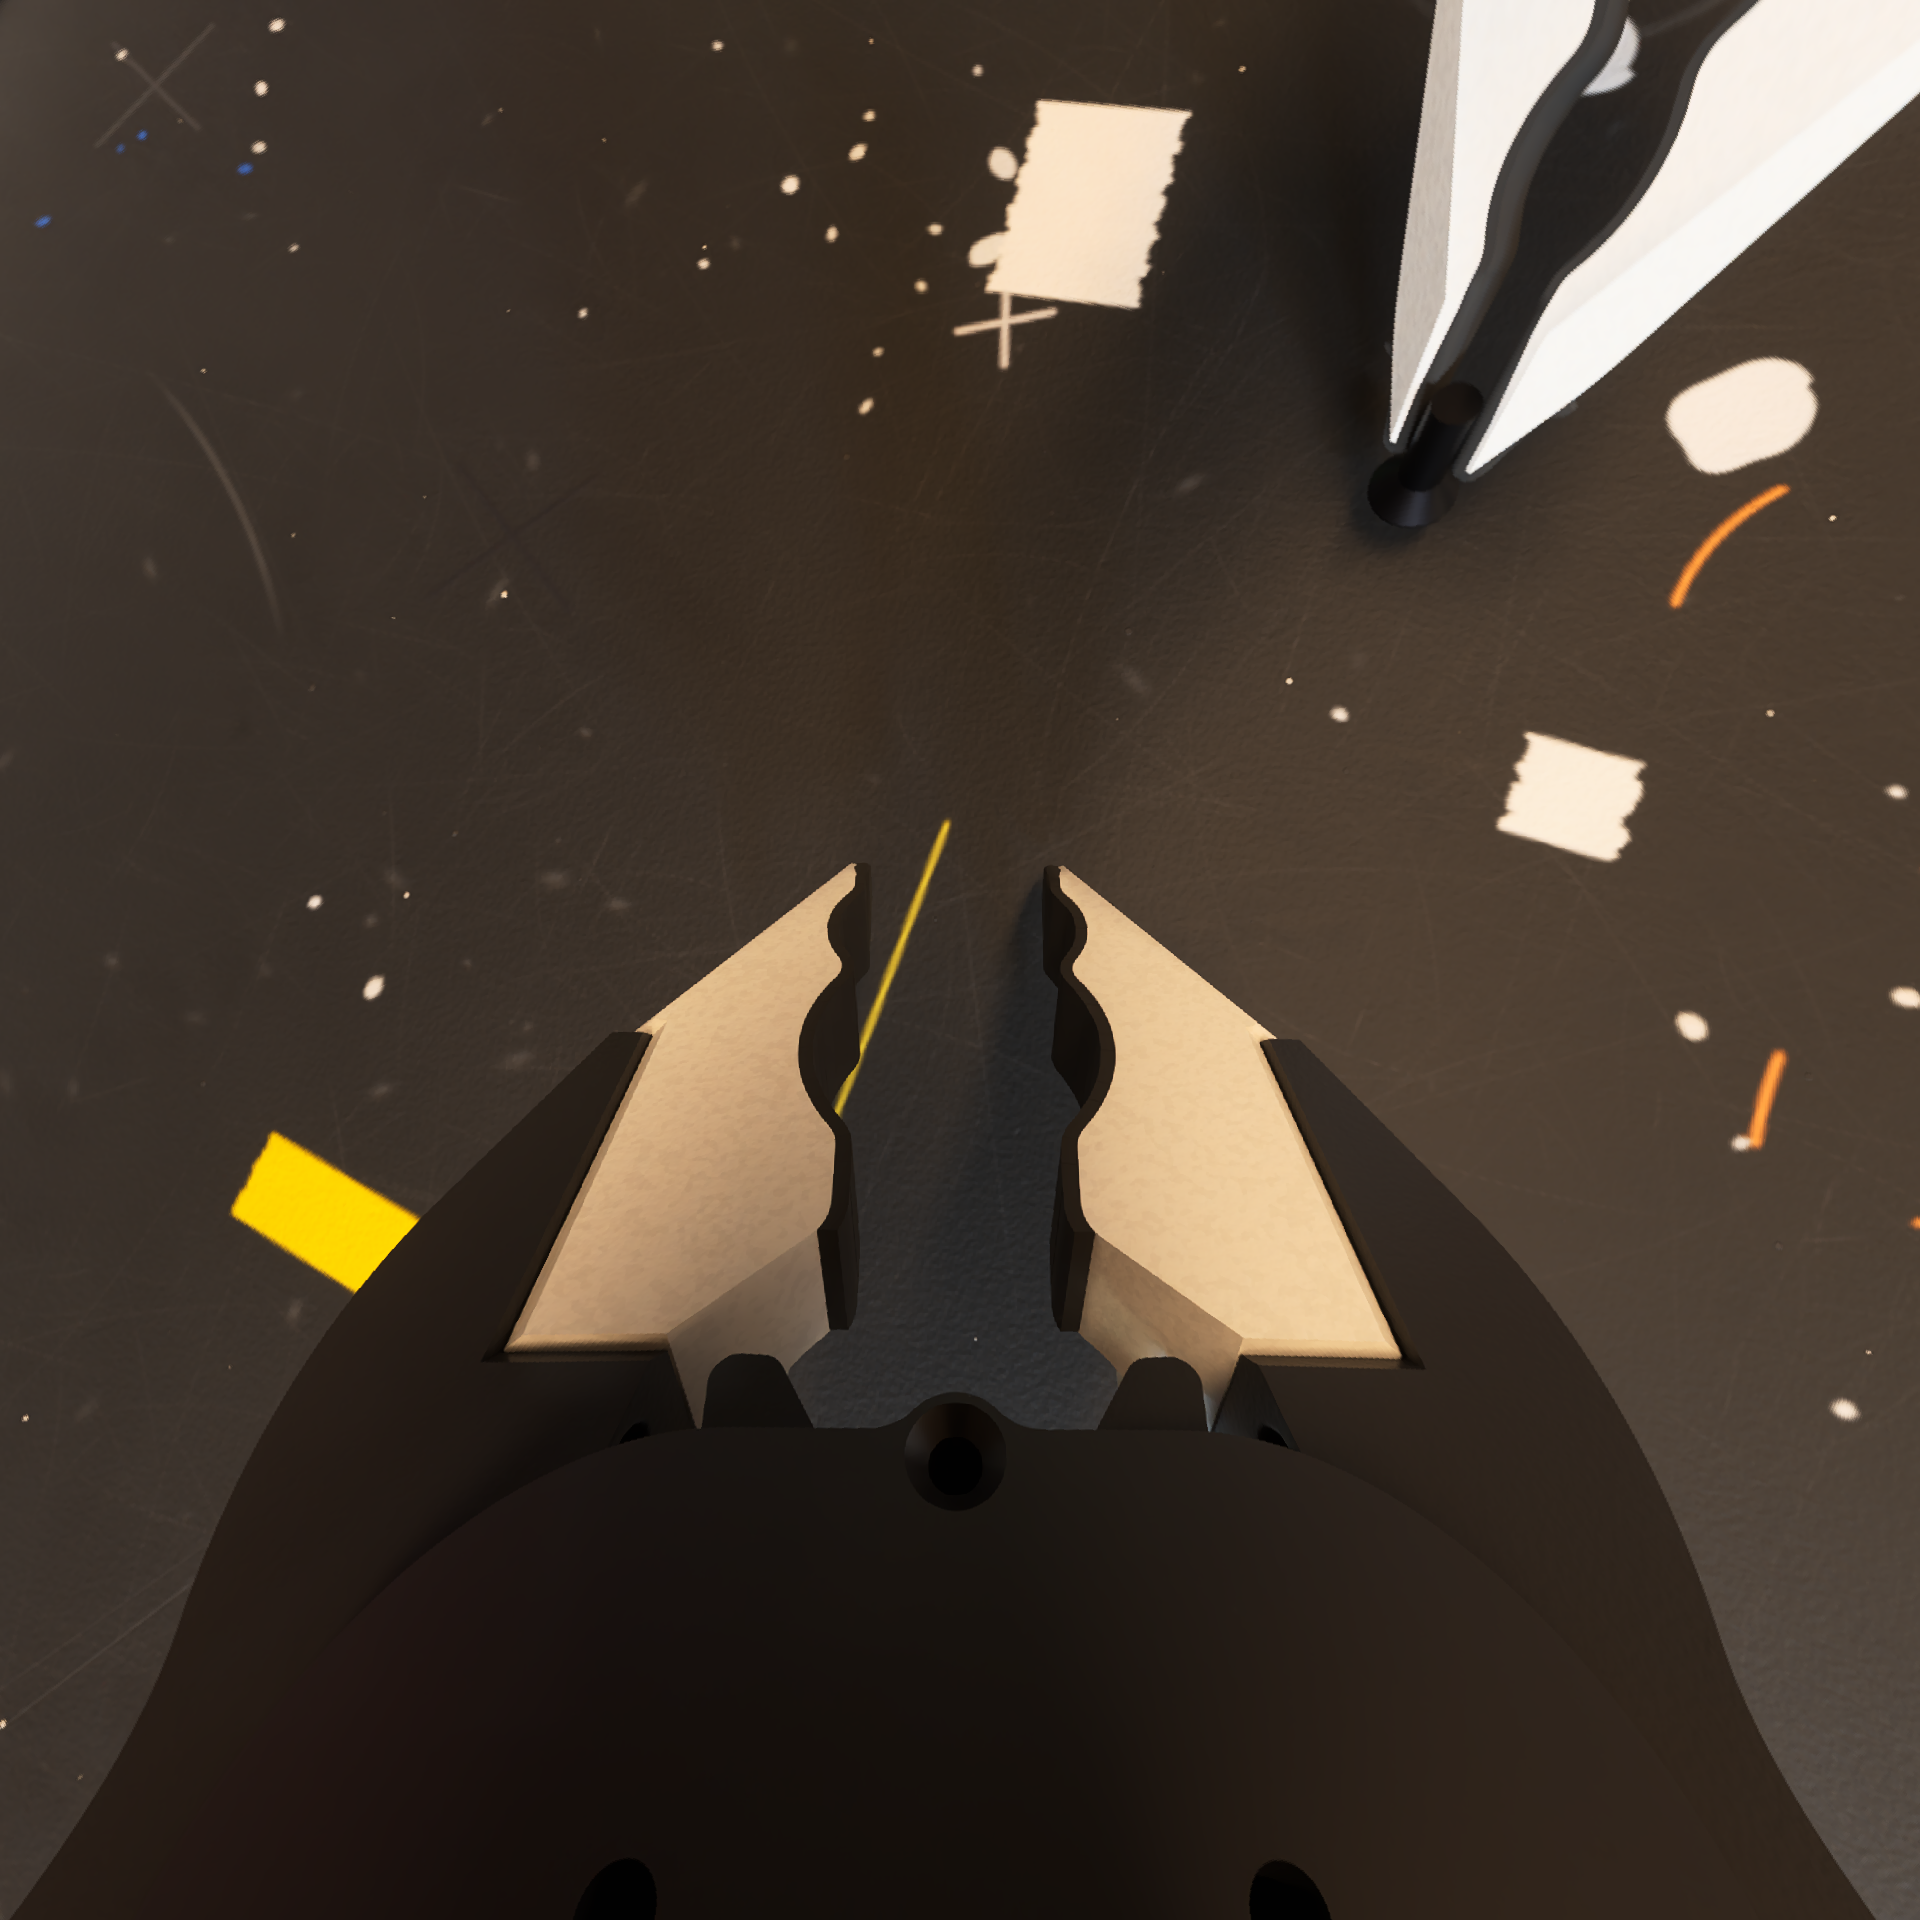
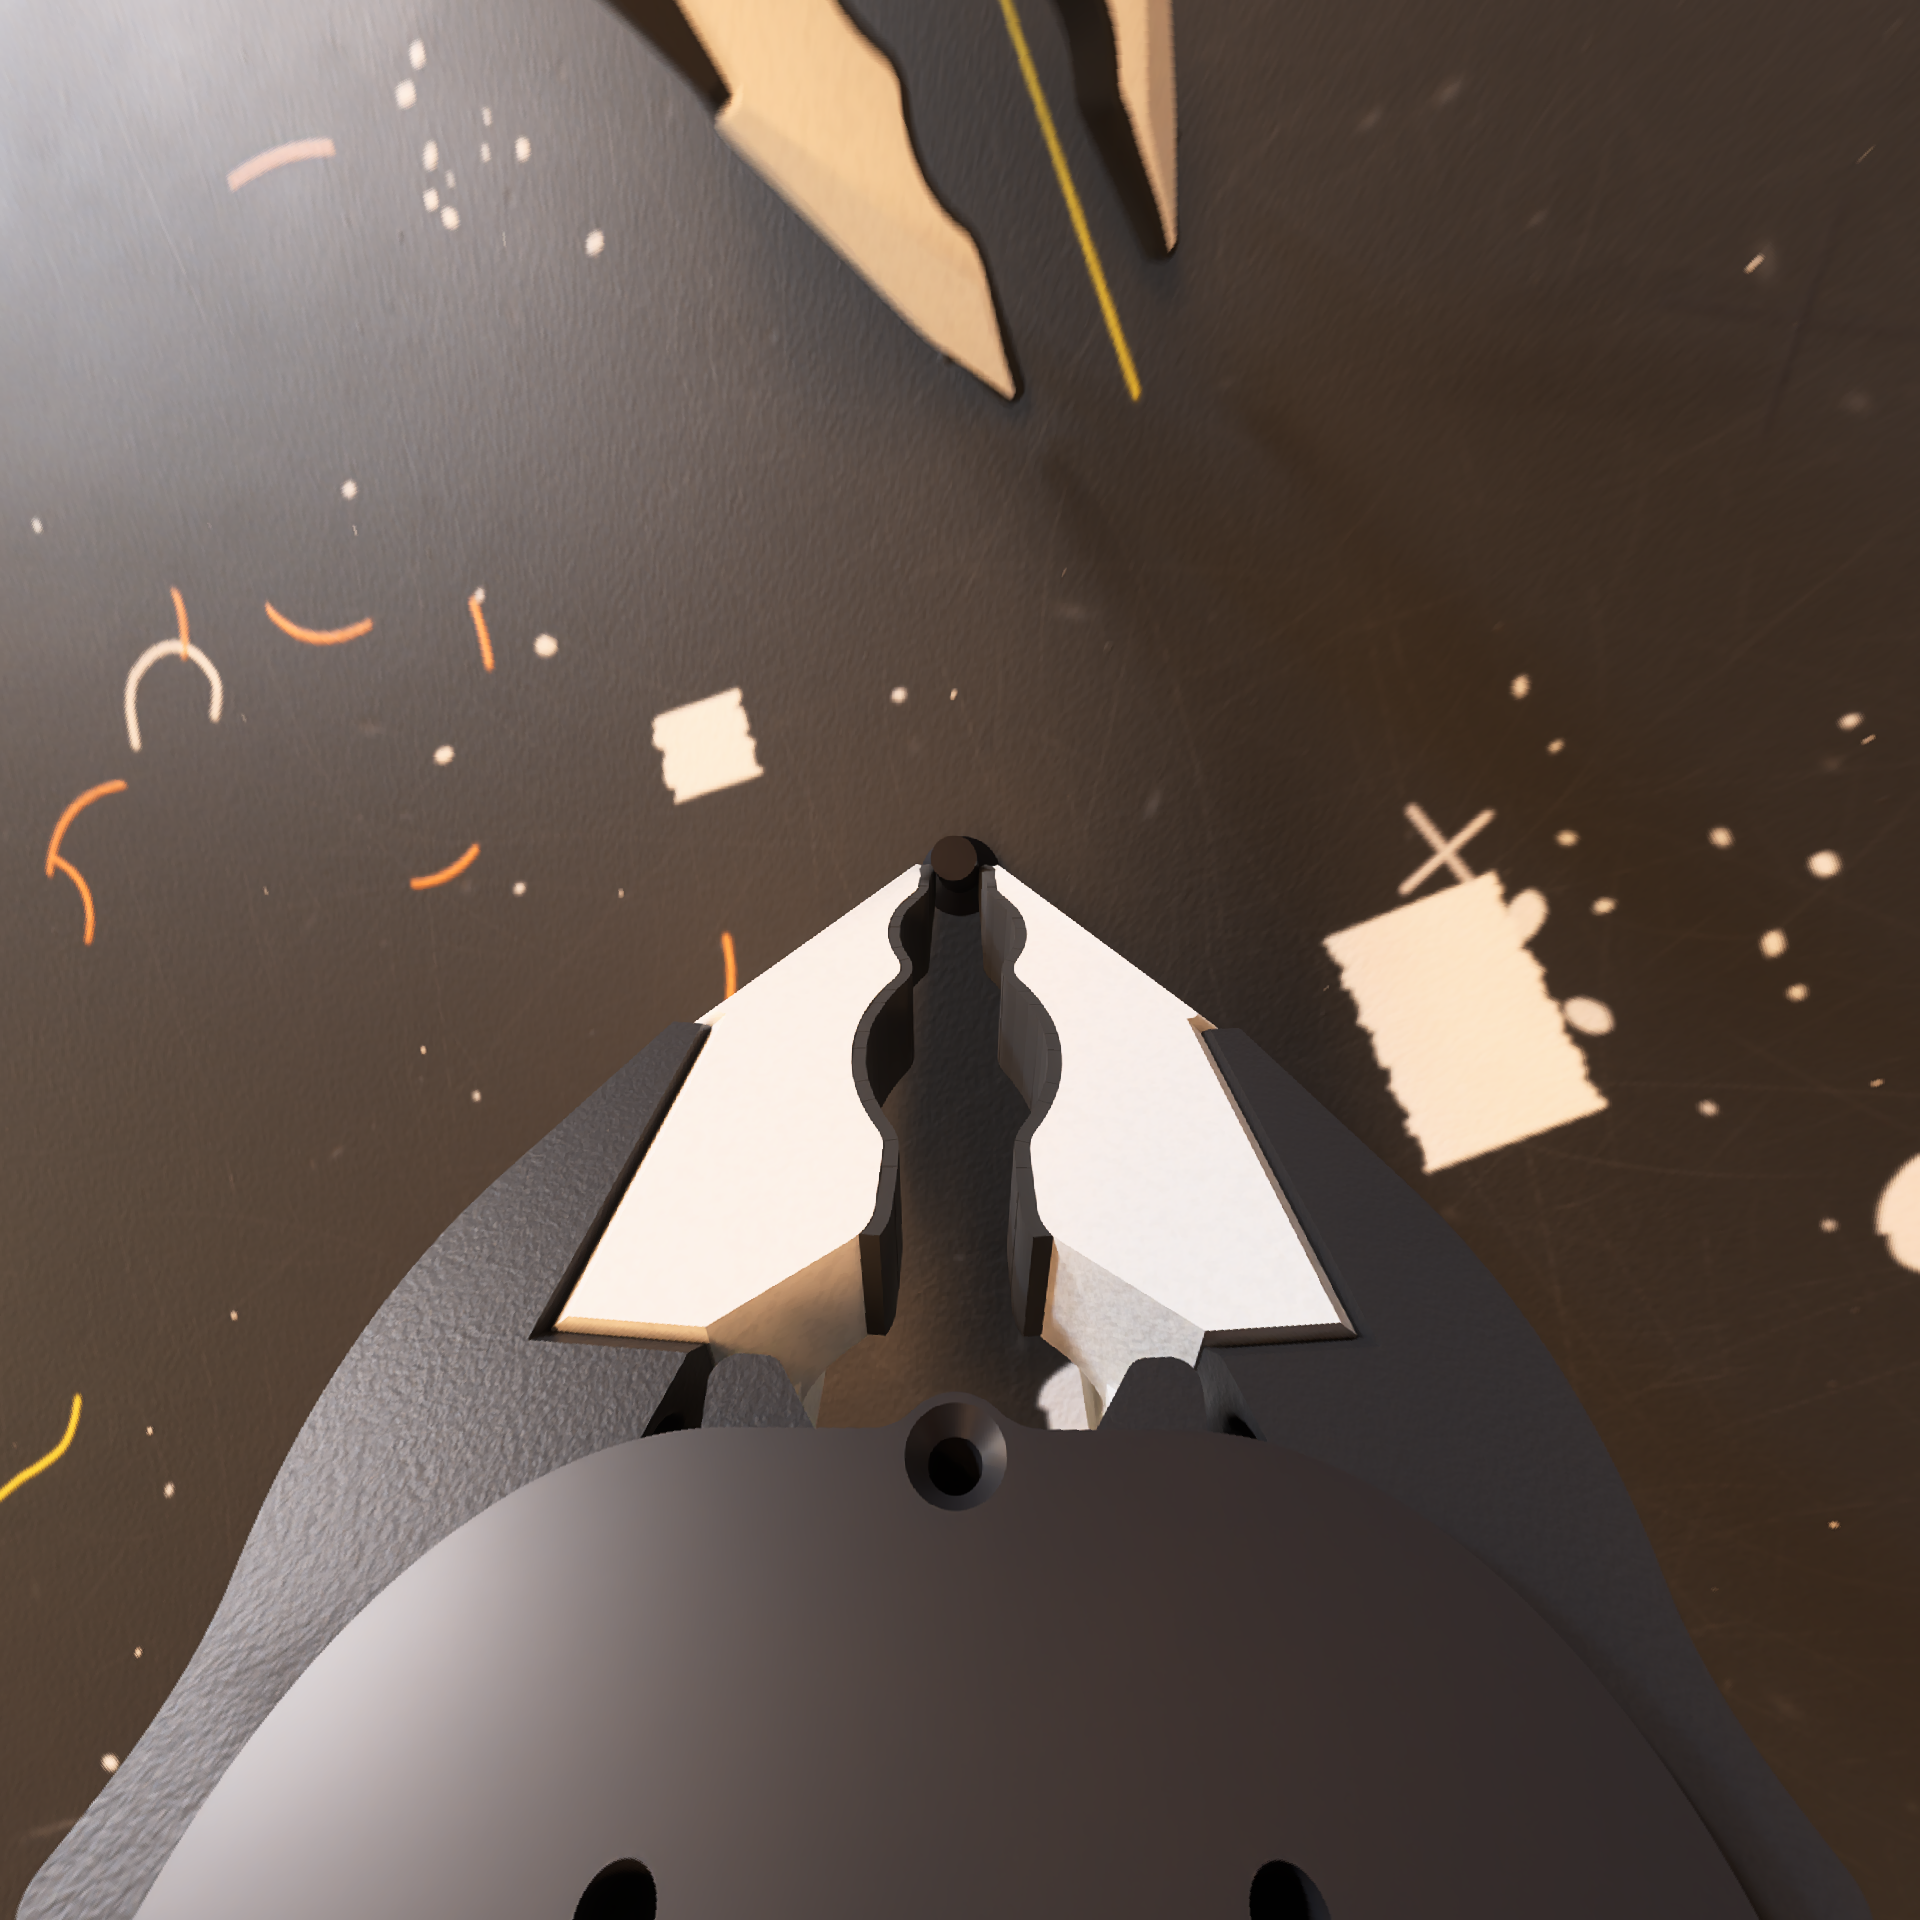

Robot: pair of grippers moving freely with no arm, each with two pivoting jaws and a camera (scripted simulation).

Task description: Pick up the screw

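Screw (image 2: pixel 954 871) is pinched at the very fingertips of the right gripper (image 2: pixel 956 883), tips angled down at the dark tabletop (image 1: pixel 727 623). Well apart, the left gripper (image 1: pixel 956 883) is held spread and empty, pointed down over a thin yellow line (image 1: pixel 894 966).

The left gripper (image 1: pixel 956 883) points downward with its jaws parted and nothing between them. The right gripper (image 2: pixel 956 883) also points downward, its fingertips (image 2: pixel 987 883) nearly together, clamped on a small dark cylindrical part.
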